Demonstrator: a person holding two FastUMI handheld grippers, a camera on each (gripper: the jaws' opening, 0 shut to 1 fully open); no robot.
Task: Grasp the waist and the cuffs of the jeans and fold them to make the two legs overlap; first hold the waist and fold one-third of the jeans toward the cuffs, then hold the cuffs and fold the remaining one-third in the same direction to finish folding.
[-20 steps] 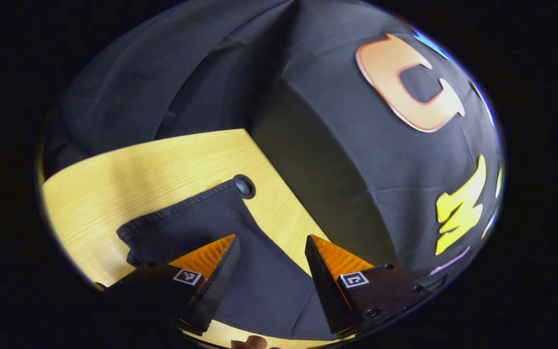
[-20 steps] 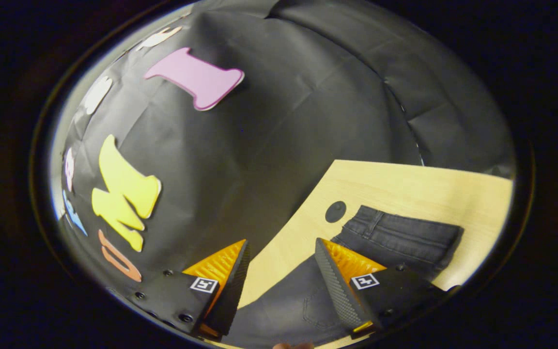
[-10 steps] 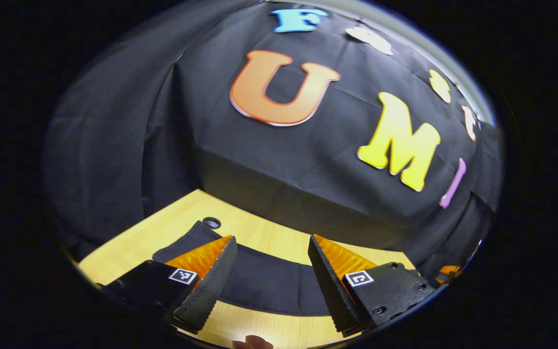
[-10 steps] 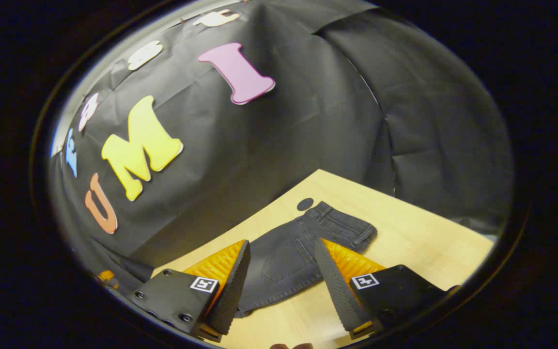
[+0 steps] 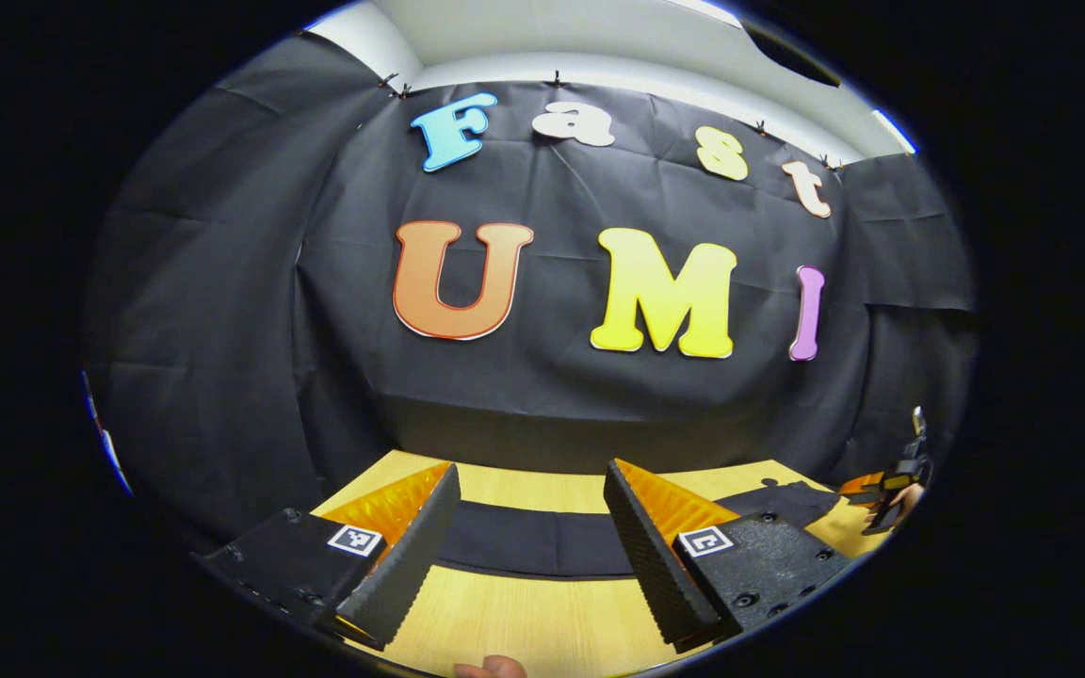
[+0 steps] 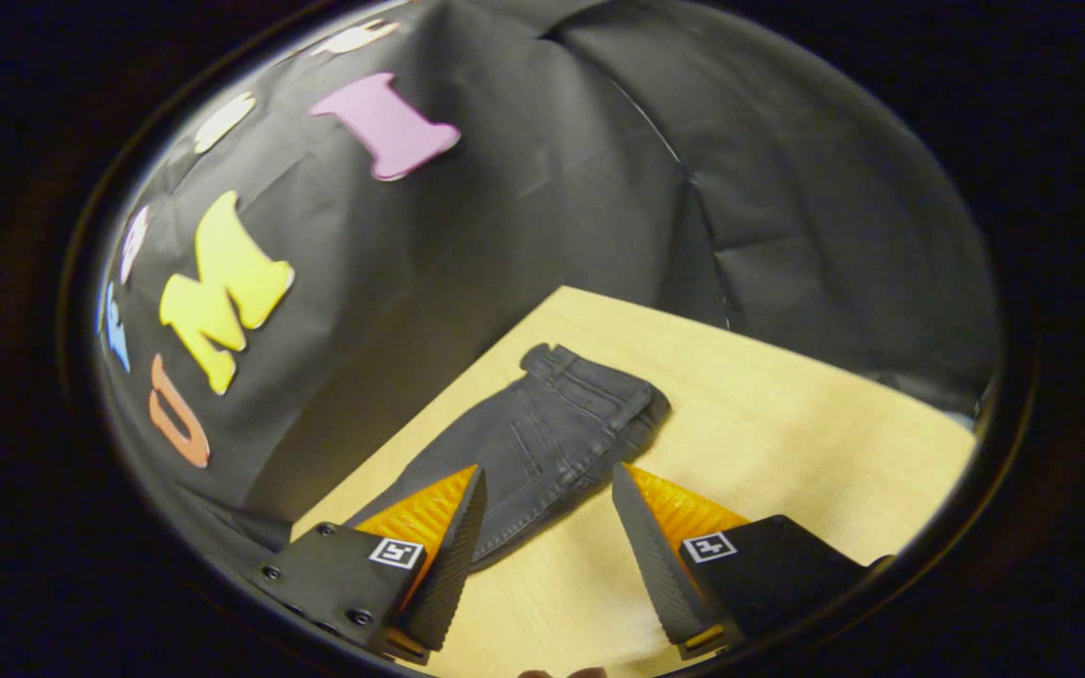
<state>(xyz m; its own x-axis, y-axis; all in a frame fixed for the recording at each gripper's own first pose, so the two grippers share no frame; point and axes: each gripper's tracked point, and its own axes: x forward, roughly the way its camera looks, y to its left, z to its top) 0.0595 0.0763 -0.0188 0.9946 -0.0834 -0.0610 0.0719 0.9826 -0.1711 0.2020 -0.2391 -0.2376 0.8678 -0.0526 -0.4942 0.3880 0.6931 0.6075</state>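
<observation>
Jeans (image 6: 542, 433) are lying flat along the wooden table (image 6: 787, 414) by the booth's cloth wall, waist end farthest from you; your right gripper (image 6: 542, 546) is hovering above them, jaws released; your left gripper (image 5: 528, 537) is hanging spread over the dark legs (image 5: 533, 541), gripping nothing.

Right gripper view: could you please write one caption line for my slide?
Open right gripper above a wooden table, with dark jeans lying flat beside the black cloth wall.
</observation>
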